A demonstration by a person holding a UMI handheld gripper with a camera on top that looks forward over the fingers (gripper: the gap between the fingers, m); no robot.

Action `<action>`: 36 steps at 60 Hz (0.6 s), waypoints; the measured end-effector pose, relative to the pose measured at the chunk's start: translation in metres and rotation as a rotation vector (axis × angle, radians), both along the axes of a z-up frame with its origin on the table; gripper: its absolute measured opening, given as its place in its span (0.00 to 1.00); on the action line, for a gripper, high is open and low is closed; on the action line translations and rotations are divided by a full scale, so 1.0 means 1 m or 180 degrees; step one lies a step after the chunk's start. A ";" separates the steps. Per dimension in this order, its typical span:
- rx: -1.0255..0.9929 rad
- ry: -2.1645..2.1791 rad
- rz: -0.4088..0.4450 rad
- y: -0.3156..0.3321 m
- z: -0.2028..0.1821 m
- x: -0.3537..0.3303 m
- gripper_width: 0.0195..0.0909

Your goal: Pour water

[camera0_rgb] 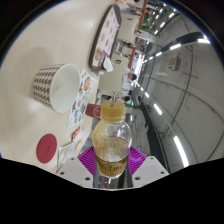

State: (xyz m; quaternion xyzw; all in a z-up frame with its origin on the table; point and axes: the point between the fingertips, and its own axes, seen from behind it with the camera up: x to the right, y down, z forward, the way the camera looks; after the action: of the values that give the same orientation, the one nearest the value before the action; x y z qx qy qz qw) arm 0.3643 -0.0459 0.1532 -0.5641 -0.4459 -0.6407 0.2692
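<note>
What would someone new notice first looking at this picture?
The bottle of amber liquid stands out first, clamped between the gripper fingers and filling the near view. Just beyond it to the left sits a white cup with a patterned outside, tipped so its open mouth shows.

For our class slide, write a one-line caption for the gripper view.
Gripper holds a bottle of amber liquid tilted toward a patterned paper cup on the table.

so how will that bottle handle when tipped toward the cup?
The bottle is clear plastic, so it probably flexes under a squeeze. It looks mostly full of amber liquid, so likely heavy, with the load shifting as it tilts. The fingers grip its lower body, so the top may swing. The cup looks light, easily knocked.
</note>
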 end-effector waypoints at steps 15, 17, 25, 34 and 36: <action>-0.0366 -0.0655 0.0238 0.016 -0.026 -0.014 0.25; -0.0376 -0.0624 0.0248 0.017 -0.026 -0.015 0.25; -0.0309 -0.0268 0.0202 0.016 -0.024 -0.008 0.25; 0.0080 0.1001 0.0169 0.009 -0.007 -0.004 0.25; 0.0188 0.1396 0.0172 0.006 0.000 -0.002 0.25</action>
State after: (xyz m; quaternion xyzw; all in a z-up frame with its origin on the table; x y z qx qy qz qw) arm 0.3625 -0.0398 0.1532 -0.6696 -0.3727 -0.5081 0.3932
